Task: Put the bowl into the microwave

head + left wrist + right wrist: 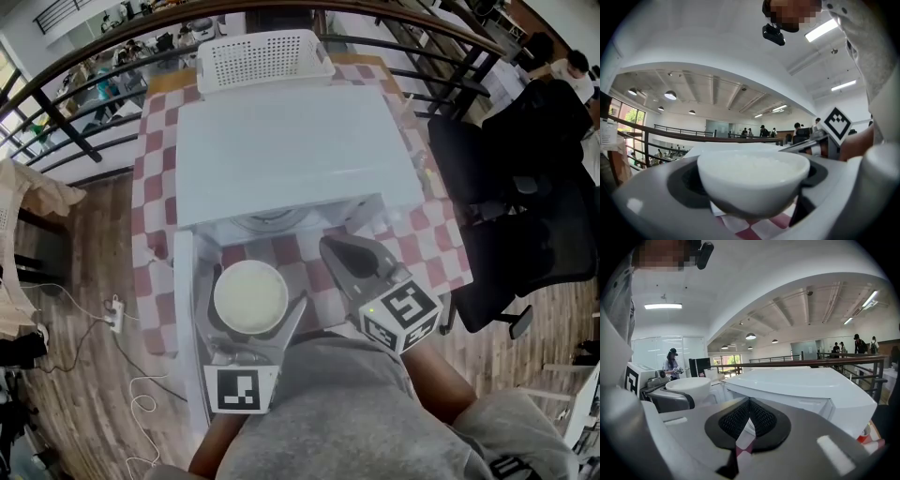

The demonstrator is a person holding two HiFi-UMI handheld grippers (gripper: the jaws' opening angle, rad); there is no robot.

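So the bowl (753, 173) isn't in yet. It's clamped between the 2 jaws of the left gripper (251, 314), pinched at the sides under the rim and held level, just in front of the microwave (291, 150) and a bit left of the opening, over the checkered tablecloth (155, 197). The door (183, 281) is swung open to the left, and you can just see the turntable (272, 222) inside the cavity. The right gripper (749, 420) has its jaws pressed together on nothing and sits beside the bowl on the right, near the opening. My take on doing this bit well: keep the bowl flat since it looks full of something white, slide it forward and slightly right so it misses the door edge, and go in low enough to clear the top lip. Set it down on the turntable before spreading the jaws. I'd pull the right gripper back a touch so the 2 don't bump.
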